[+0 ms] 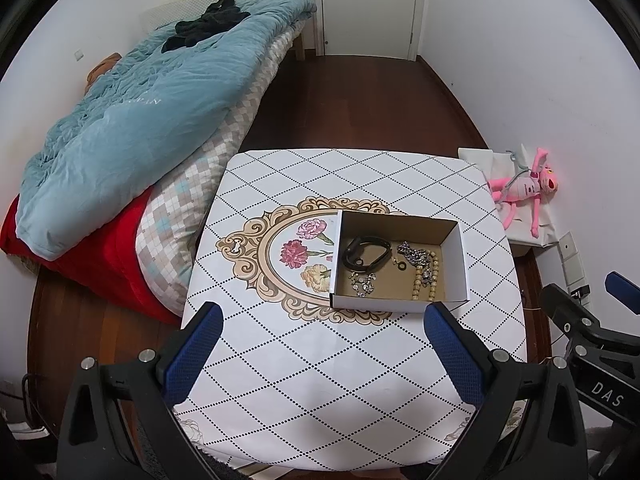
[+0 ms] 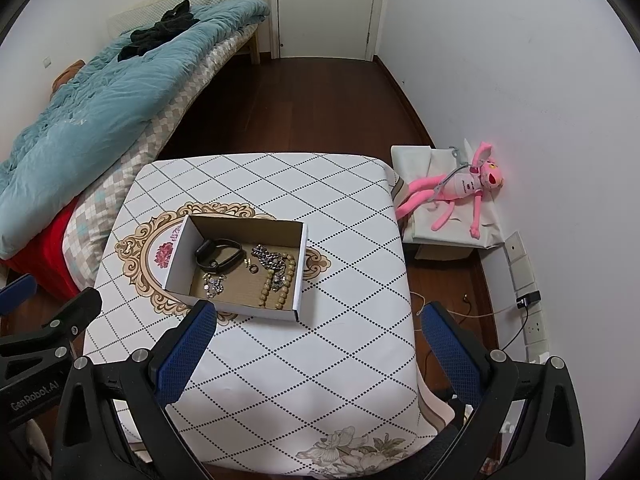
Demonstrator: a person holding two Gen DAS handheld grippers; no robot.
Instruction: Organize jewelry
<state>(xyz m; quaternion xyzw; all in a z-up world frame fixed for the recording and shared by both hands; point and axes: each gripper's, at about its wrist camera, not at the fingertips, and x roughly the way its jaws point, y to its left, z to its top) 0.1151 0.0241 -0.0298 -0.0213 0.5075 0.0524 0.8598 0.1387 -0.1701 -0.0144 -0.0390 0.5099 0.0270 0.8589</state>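
Right now both grippers hang above the near part of the table (image 1: 320, 380), nothing held. Left gripper (image 1: 324, 356) has its blue-padded fingers (image 1: 192, 356) spread wide apart, empty, pointing at the box. Right gripper (image 2: 320, 356) same deal, tongs wide apart and empty, sitting to the right of the left one; its far fingertip sits off the table's right edge over the wooden floor (image 2: 304, 92). Cardboard box (image 1: 400, 300) sits open on the diamond-pattern tablecloth, partly covering the oval flower medallion (image 1: 280, 256). All the jewelry is inside the box: a black band bracelet (image 1: 366, 252) at the back left, a silver chain (image 1: 412, 254) back right, a small ring (image 1: 401, 267) just beside the chain, a beaded bracelet (image 1: 424, 280) of tan beads along the right side, and a small sparkly silver piece (image 1: 362, 282) front left. Can't tell if chain and beads are tangled, they overlap. Bed with blue quilt (image 1: 132, 112) left of the table, dark clothes (image 1: 208, 20) on top. Pink plush toy (image 2: 460, 188) lies on a white-covered box by the right wall. White door (image 2: 326, 4) at the far end.
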